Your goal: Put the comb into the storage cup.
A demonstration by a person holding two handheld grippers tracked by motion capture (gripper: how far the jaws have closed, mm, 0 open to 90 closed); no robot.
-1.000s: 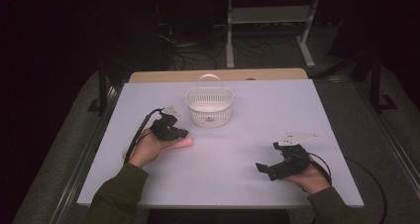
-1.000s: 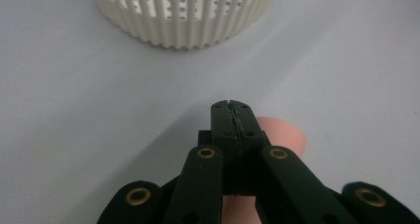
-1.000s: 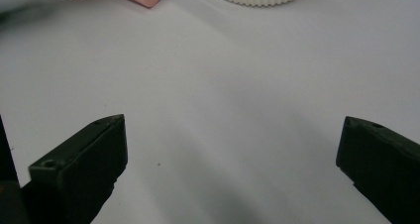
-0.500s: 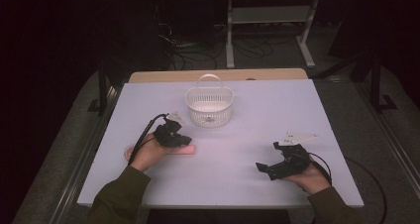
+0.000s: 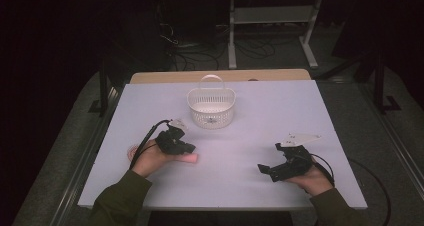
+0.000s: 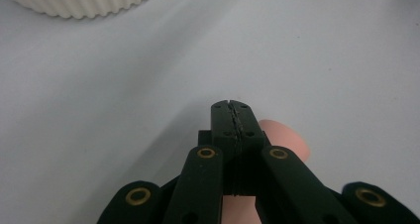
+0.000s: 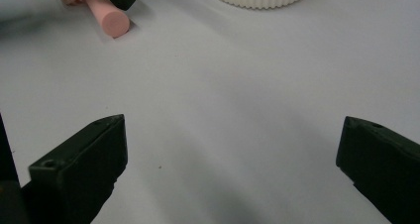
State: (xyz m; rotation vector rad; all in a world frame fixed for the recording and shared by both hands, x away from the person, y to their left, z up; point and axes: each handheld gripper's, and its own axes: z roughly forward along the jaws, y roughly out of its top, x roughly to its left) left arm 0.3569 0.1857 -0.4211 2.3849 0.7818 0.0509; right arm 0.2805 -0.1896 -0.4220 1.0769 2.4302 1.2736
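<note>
We are seeing the white basket (image 5: 211, 107) standing well ahead of the left gripper (image 5: 186, 147), whose jaws are clenched with nothing between them. The pink stick (image 6: 286, 140) is lying just beneath them, flat end (image 7: 115, 23) pointing toward the right gripper (image 5: 265, 169), which is released wide. We are judging it light, stiff, smooth; mid-length looks the best hold.

From the high view we see the pale lavender-white tabletop (image 5: 280, 116) lit evenly from above, while the floor and frames beyond sink into near black. Shadows stay soft and short. The picture is grainy and slightly soft. In the gripper views the near black jaws blur, the ribbed white plastic basket (image 6: 84, 1) is soft at the far edge, and the corners darken.
</note>
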